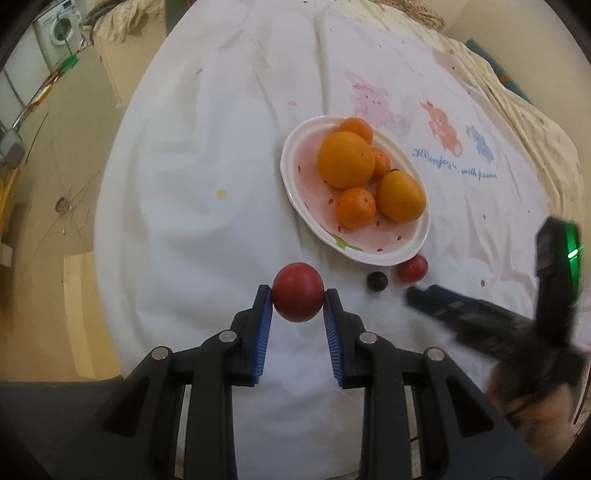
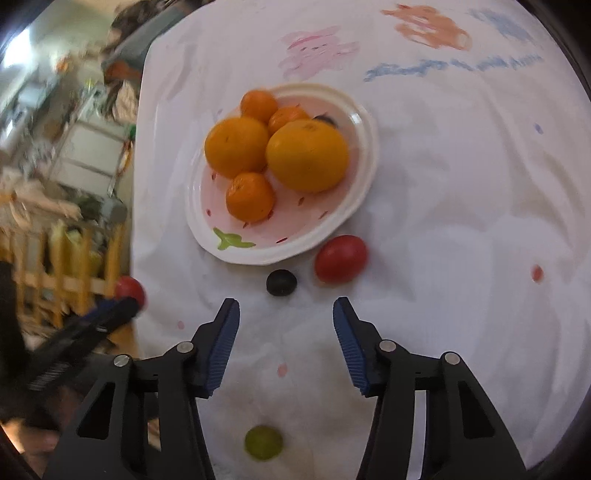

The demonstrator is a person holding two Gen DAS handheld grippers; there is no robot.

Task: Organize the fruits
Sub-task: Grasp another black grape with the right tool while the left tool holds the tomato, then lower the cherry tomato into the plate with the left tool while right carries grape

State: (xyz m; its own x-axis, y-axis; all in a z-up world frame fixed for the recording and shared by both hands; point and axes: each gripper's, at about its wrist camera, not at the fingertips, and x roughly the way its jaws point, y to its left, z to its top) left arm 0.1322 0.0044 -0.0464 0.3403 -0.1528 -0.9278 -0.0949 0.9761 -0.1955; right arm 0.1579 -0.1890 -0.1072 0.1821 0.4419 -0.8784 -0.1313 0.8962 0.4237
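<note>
My left gripper [image 1: 298, 293] is shut on a red tomato [image 1: 297, 291], held above the white cloth, near-left of the plate [image 1: 406, 254]. The pink-and-white plate [image 2: 288, 251] holds two large oranges [image 1: 346, 159] and several small mandarins [image 1: 355, 207]. A second red tomato [image 2: 341, 258] and a dark grape [image 2: 281, 282] lie on the cloth just before the plate. My right gripper [image 2: 286, 312] is open and empty, just short of the dark grape. A green grape [image 2: 263, 442] lies under it. The right gripper also shows blurred in the left wrist view [image 1: 417, 297].
The white cloth with cartoon prints [image 1: 373, 99] covers the table. Its left edge drops to the floor [image 1: 48, 206]. A washing machine [image 1: 61, 31] stands far left. A wooden fence [image 2: 55, 266] and clutter lie beyond the table's left edge.
</note>
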